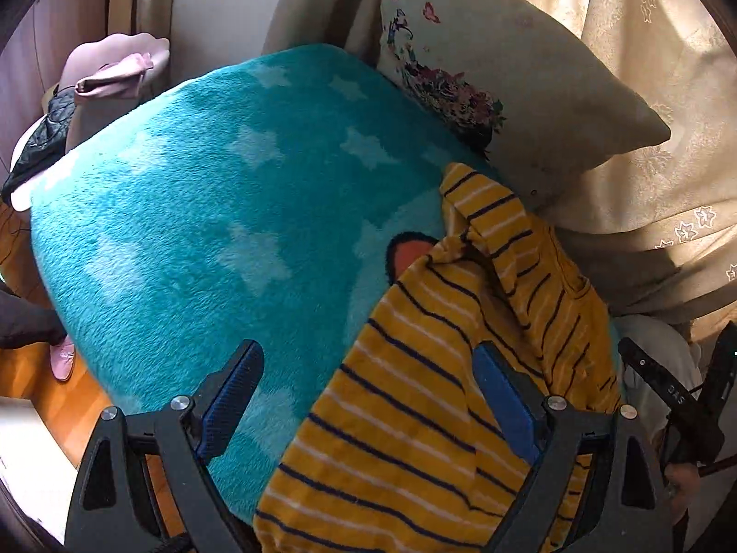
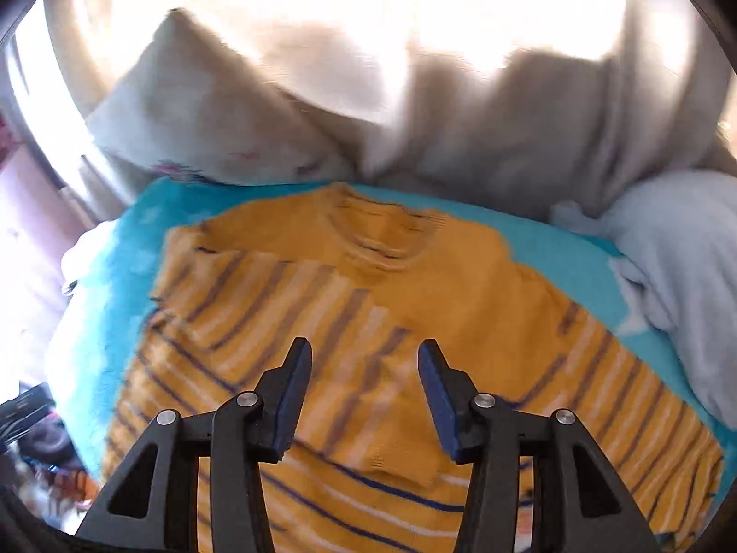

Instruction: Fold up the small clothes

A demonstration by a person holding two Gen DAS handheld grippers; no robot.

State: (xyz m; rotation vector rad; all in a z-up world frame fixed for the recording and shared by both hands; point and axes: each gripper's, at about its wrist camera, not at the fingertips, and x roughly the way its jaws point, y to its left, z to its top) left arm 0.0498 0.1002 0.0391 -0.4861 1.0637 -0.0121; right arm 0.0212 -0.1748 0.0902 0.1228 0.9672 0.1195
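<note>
A small yellow sweater with navy and white stripes [image 1: 428,368] lies on a teal fleece blanket with pale stars [image 1: 193,212]. In the left wrist view it is bunched at the right, one sleeve folded over. My left gripper [image 1: 368,359] is open, its right finger over the sweater and its left over bare blanket. In the right wrist view the sweater [image 2: 368,304] lies spread, neck away from me, one sleeve folded across the chest. My right gripper [image 2: 364,355] is open and empty just above the sweater's middle. The right view is motion-blurred.
A floral pillow [image 1: 506,92] leans at the blanket's far edge against beige curtains [image 1: 668,115]. Pink and black clothes [image 1: 92,101] sit on a chair at the left. A pale blue cloth [image 2: 681,285] lies at the right. Wooden floor [image 1: 41,368] shows at lower left.
</note>
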